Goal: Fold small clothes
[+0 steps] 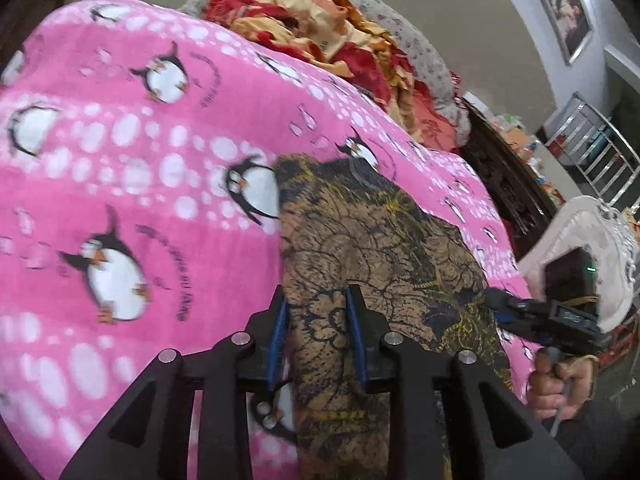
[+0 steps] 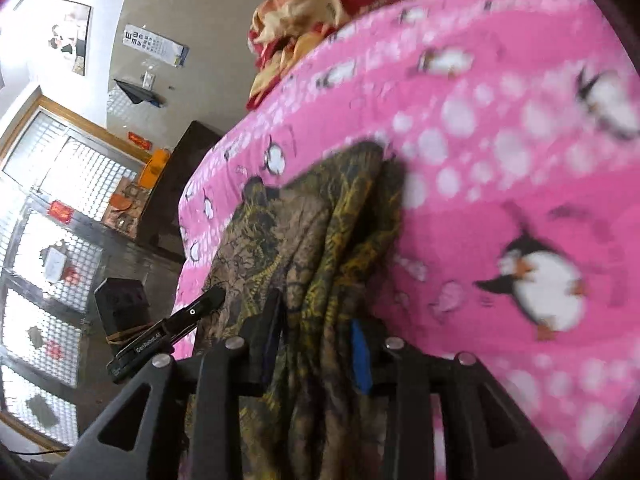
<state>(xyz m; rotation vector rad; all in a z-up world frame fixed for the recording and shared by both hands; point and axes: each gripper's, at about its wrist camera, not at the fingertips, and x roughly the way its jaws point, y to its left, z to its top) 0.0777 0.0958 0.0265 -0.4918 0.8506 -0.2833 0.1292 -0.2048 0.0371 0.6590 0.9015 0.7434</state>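
Clearly, left claw [image 1: 318, 336]: blue pads slightly apart, brown patterned cloth [image 1: 360, 240] running between them, pads not seen pressing it. Right claw [image 2: 316, 344]: jaws partly apart, bunched folds of same cloth hanging between; grip unclear. Cloth lies on pink penguin blanket [image 1: 120, 160], long axis running from claws away toward red-gold bedding [image 1: 320, 28]. Hand [image 1: 560, 384] holds right claw at blanket edge.
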